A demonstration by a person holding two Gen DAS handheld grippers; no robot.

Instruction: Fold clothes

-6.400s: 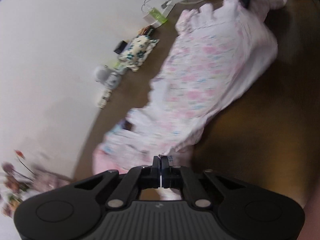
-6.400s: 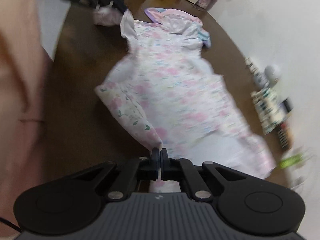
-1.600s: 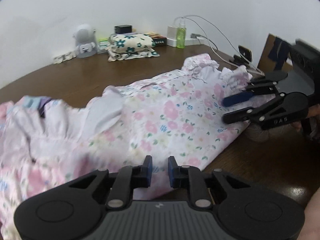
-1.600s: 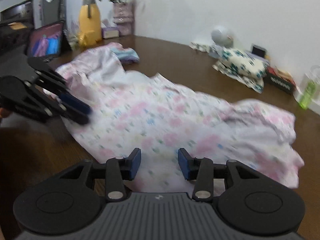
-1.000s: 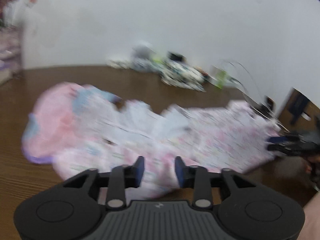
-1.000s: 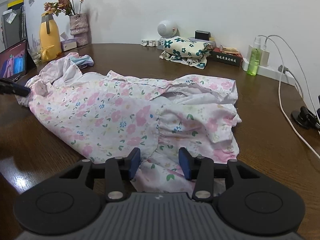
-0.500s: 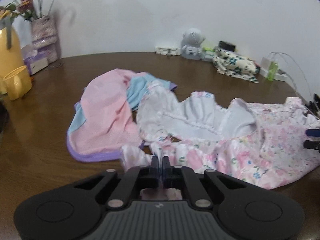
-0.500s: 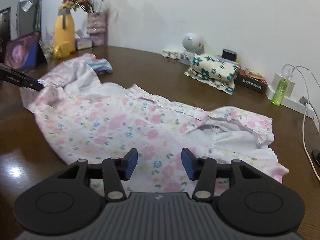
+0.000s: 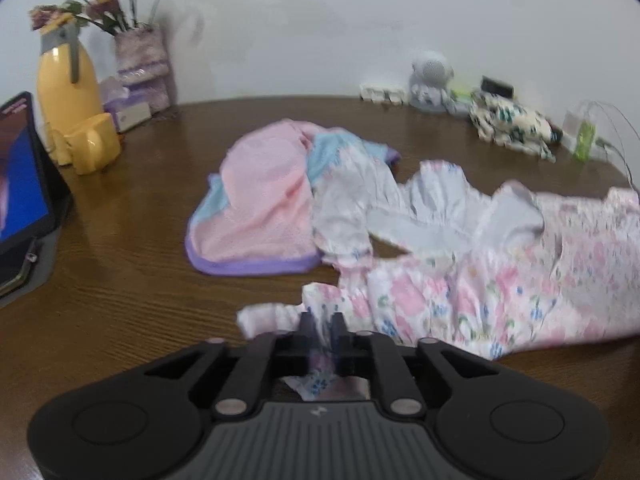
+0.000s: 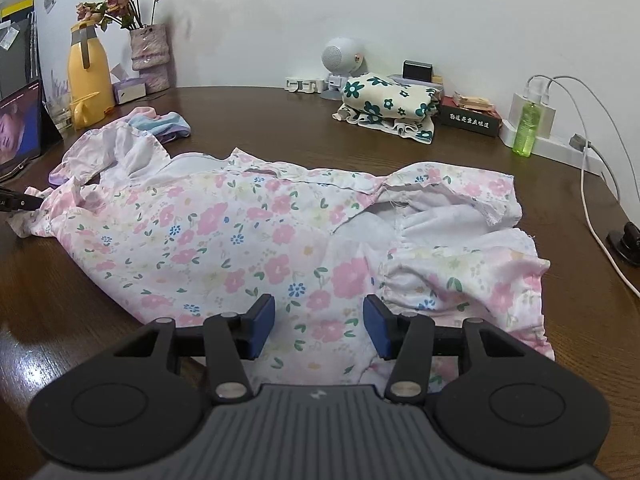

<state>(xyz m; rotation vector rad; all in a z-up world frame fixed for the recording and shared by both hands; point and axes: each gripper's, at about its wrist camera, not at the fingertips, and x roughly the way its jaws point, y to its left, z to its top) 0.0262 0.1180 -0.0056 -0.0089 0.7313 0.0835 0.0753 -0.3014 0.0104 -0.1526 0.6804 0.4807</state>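
Note:
A white dress with pink flowers (image 10: 240, 240) lies spread across the brown table (image 10: 60, 320). In the left wrist view its ruffled sleeve end (image 9: 276, 314) reaches into my left gripper (image 9: 322, 324). The jaws there are opening a little, with a bunch of the fabric still pinched between the pads. The left fingertips (image 10: 22, 202) show at the far left of the right wrist view, at the dress's sleeve. My right gripper (image 10: 319, 320) stands open just above the skirt part, its blue pads (image 10: 262, 322) touching nothing.
A pink and blue garment (image 9: 264, 216) lies behind the dress. A yellow jug (image 9: 66, 92), flower vase (image 9: 140, 60) and tablet (image 9: 20, 172) stand left. A folded flowered cloth (image 10: 388, 100), green bottle (image 10: 528, 128) and cables (image 10: 592, 184) sit at the back right.
My left gripper swung to the sleeve end, closed on it, and now its jaws stand a little apart around the fabric. The right gripper drifted sideways over the skirt, still open.

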